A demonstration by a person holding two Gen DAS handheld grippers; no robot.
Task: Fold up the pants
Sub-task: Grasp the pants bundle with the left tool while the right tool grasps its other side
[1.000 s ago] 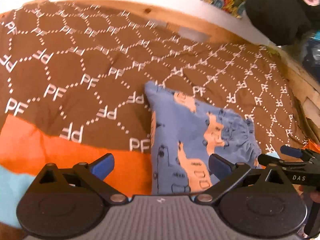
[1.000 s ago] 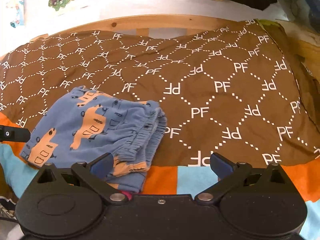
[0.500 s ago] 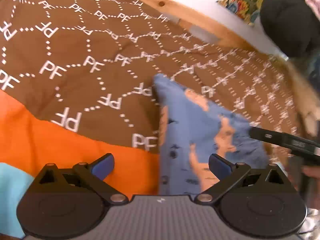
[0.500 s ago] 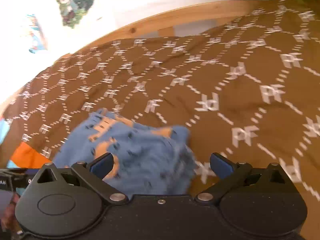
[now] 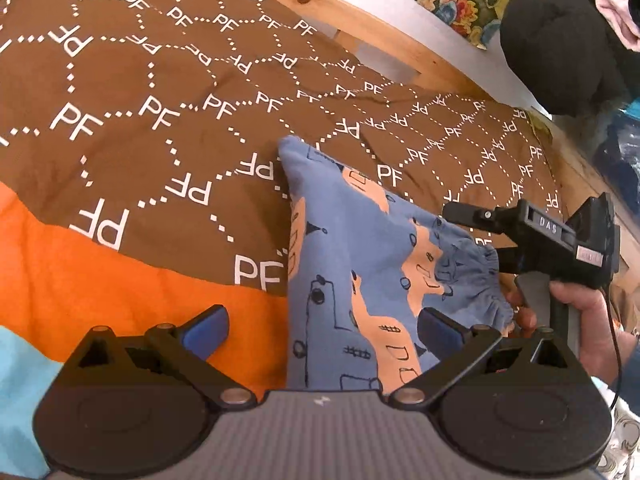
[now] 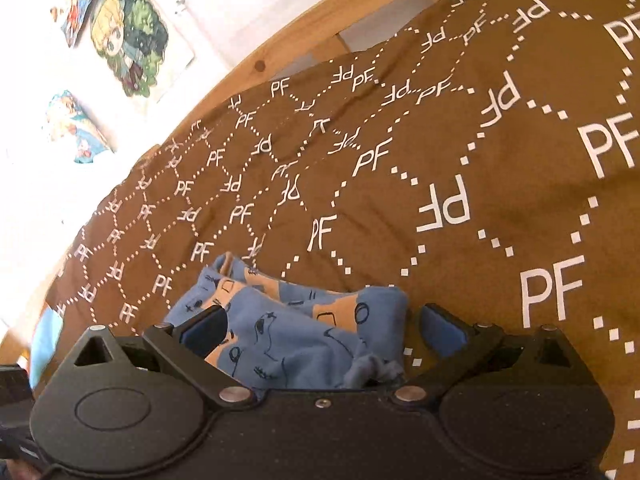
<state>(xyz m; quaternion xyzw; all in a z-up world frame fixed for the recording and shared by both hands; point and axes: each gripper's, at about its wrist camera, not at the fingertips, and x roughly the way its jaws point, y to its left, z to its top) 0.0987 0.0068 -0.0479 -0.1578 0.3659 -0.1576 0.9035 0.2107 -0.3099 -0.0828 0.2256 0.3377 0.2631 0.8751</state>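
So we've got the pants (image 5: pixel 360 280) lying on the bed, on a brown blanket (image 5: pixel 160 120) with white "PF" lettering, near its front edge where an orange and light blue cover (image 5: pixel 100 280) shows underneath. They're small blue ones with an orange print, and they look already folded into a compact bundle, with the gathered elastic waistband (image 5: pixel 476 272) on the right side.

Our left hand-held gripper (image 5: pixel 322 330) hovers just in front of the bundle with its fingers spread wide, not gripping anything. One blue pad sits over the pants, the other over the orange cover. Our right hand-held gripper (image 6: pixel 320 330) is low at the waistband end, also spread, with the bunched fabric sitting between the pads but not pinched as far as we can tell. From the left camera we can see the hand (image 5: pixel 576 320) holding it.

Handling-wise, we reckon this is light, floppy jersey cotton. No stiffness, so it'll sag and unfold if picked up by one layer. Not slippery, not fragile. Best bet is probably pinching through all layers at a folded edge or corner, or at the thick waistband, which gives the pads something chunky to bite. One gripper at each end should keep the stack together.
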